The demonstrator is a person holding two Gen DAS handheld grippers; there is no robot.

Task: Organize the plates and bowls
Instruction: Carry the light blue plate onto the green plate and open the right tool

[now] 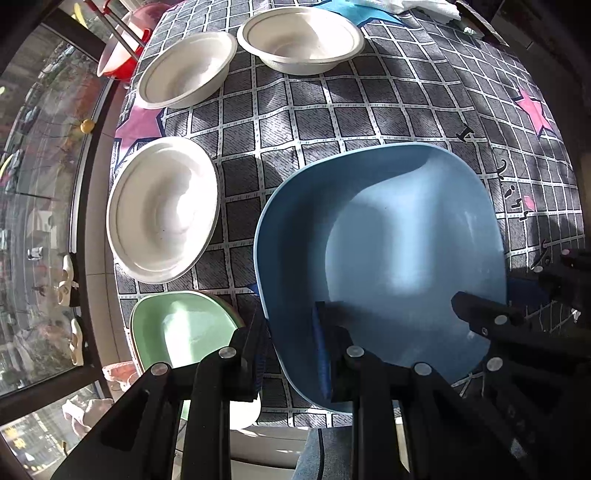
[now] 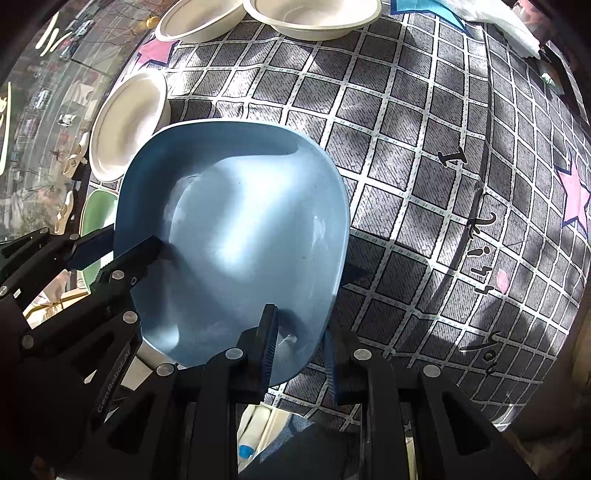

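Note:
A blue squarish plate (image 1: 388,258) sits at the near edge of the checked tablecloth, also in the right wrist view (image 2: 240,229). My left gripper (image 1: 291,347) straddles the plate's left rim, one finger inside and one outside, jaws partly apart. My right gripper (image 2: 301,343) straddles the plate's near right rim the same way; it also shows in the left wrist view (image 1: 517,295). A green plate (image 1: 181,328) lies left of the blue one. Three white bowls lie beyond: one at the left (image 1: 162,206), two at the far side (image 1: 186,70) (image 1: 301,37).
The table is covered by a grey checked cloth (image 1: 351,110) with pink and blue stars. A red container (image 1: 118,55) stands off the far left corner. A window runs along the left. White cloth (image 2: 491,18) lies at the far right.

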